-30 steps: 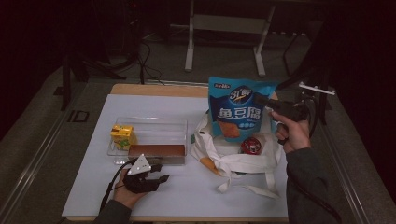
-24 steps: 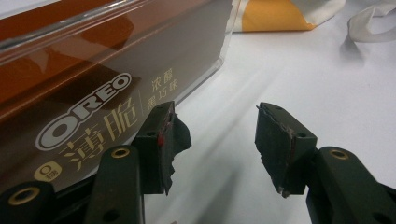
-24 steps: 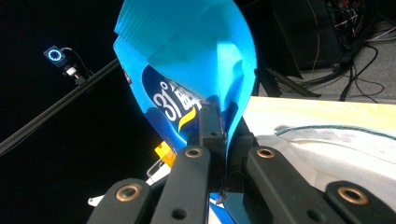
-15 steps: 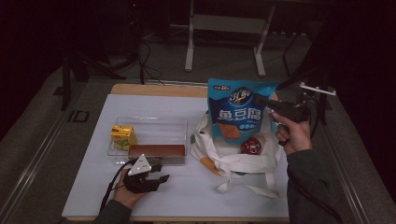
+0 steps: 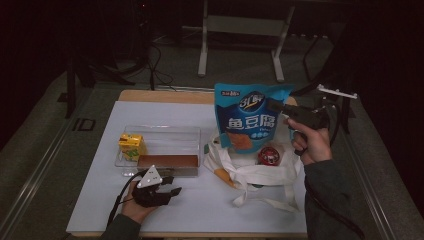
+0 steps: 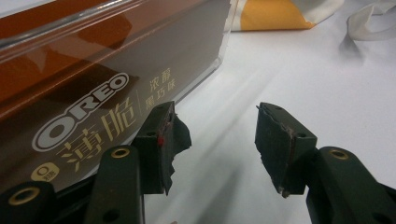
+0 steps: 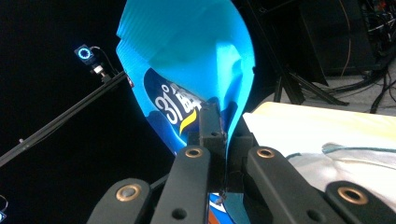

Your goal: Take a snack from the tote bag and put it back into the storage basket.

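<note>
The right hand-held gripper point(image 5: 278, 107) is clamped tight on the top right edge of a glossy bright-blue foil snack pouch point(image 5: 247, 120), its two black jaws pinched flat against the crinkled film, as the right gripper view point(image 7: 219, 140) shows from close in. The pouch hangs upright in the air just above the mouth of a limp cream-coloured cloth tote bag point(image 5: 250, 172) with long flat handles, which lies slumped on the white-covered counter point(image 5: 210, 215). A small round red thing point(image 5: 269, 156) sits in the bag's opening, just below the pouch. To my eye the step in hand is carrying the pouch between bag and counter; whether it is going in or coming out I cannot tell. The next move calls for a steady grip, since the slick film could slip or fold. The left hand-held gripper point(image 5: 167, 190) rests low on the counter with its jaws parted and nothing between them point(image 6: 215, 140), just in front of a clear hard-plastic rectangular tray point(image 5: 160, 132). Against the tray's near wall lies a long brown cardboard biscuit box point(image 6: 70, 107), smooth and printed, and at the tray's left end stands a small yellow carton point(image 5: 132, 146).
</note>
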Demonstrator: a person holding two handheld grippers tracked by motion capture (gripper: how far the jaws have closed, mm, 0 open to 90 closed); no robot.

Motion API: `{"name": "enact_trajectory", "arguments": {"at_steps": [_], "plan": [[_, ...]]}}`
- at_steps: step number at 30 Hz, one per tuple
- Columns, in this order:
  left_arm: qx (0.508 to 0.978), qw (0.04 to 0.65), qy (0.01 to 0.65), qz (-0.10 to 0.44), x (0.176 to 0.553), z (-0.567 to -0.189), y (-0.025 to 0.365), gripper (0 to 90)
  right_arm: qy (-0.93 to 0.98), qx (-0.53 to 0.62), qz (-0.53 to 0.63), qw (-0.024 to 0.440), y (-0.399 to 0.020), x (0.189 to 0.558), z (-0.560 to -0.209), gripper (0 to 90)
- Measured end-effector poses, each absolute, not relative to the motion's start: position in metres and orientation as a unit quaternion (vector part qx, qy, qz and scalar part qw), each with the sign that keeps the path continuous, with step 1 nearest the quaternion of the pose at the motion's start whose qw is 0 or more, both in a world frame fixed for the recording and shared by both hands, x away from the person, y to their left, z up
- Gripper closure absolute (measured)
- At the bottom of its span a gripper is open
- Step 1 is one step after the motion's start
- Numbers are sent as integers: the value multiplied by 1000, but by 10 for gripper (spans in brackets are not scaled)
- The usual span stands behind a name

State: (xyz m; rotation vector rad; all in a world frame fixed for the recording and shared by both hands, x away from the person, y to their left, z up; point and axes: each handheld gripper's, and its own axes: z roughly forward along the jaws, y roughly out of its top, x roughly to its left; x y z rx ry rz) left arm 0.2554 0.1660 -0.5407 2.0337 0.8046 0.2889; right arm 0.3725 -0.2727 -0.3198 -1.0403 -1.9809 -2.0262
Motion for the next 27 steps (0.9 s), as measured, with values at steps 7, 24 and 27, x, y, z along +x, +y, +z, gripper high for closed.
{"name": "enact_trajectory", "arguments": {"at_steps": [7, 24, 27], "plan": [[823, 451, 325, 117, 255, -541, 166, 484, -652, -336, -676, 72, -265, 373, -316, 897], [823, 451, 325, 116, 255, -541, 166, 484, -651, -321, -683, 80, -248, 372, -305, 897], [823, 451, 325, 116, 255, -541, 166, 484, -653, -317, -683, 83, -243, 372, -304, 897]]}}
